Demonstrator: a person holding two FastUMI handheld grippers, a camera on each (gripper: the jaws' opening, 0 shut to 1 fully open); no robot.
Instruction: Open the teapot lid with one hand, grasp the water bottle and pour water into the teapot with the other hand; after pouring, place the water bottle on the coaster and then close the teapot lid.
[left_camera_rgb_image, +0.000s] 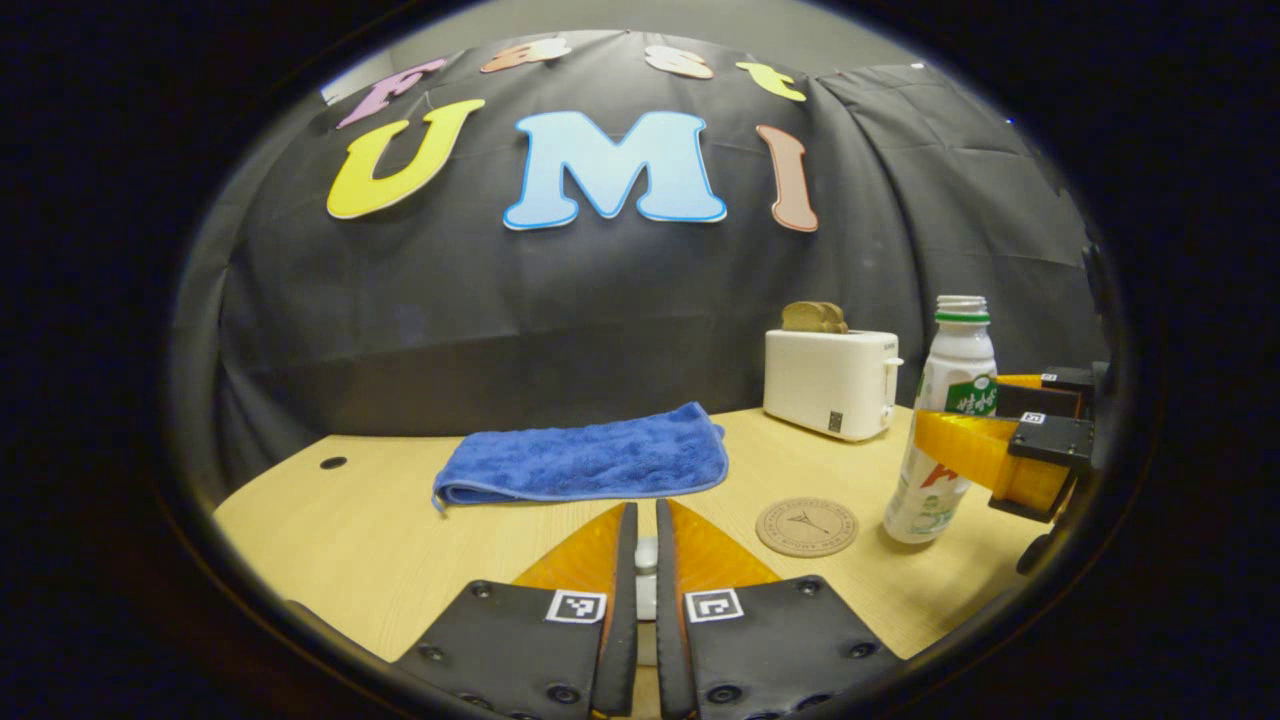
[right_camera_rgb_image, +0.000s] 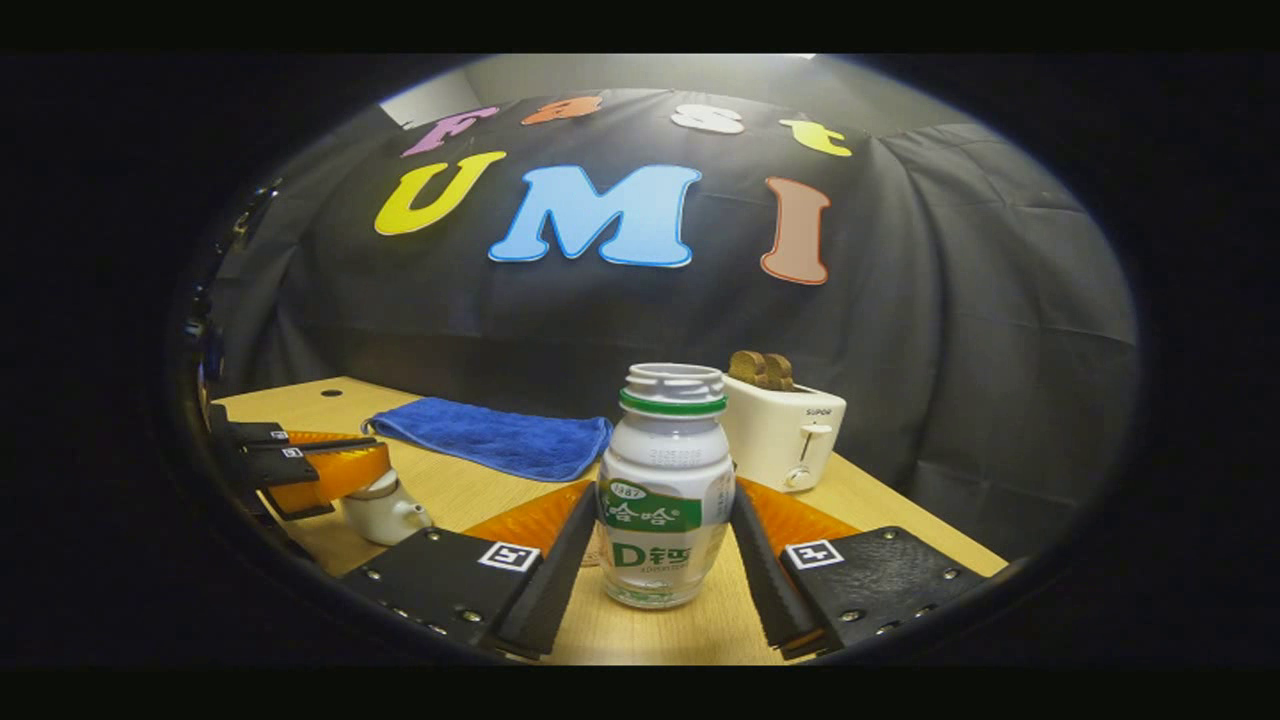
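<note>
While the water bottle (right_camera_rgb_image: 664, 490) stands on the counter (left_camera_rgb_image: 380, 530) just right of the coaster (left_camera_rgb_image: 806, 527), the right gripper (right_camera_rgb_image: 664, 545) jaws bracket it without pressing; left gripper (left_camera_rgb_image: 646, 570) jaws pinch the teapot (right_camera_rgb_image: 385, 510) lid. Close squarely, mid-body.

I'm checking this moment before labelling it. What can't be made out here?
- Teapot, right gripper view: its lid is covered by the left gripper.
- Lid knob, left gripper view: a sliver between the fingers; grip unclear.
- Bottle: whether the right gripper touches it yet.
</note>
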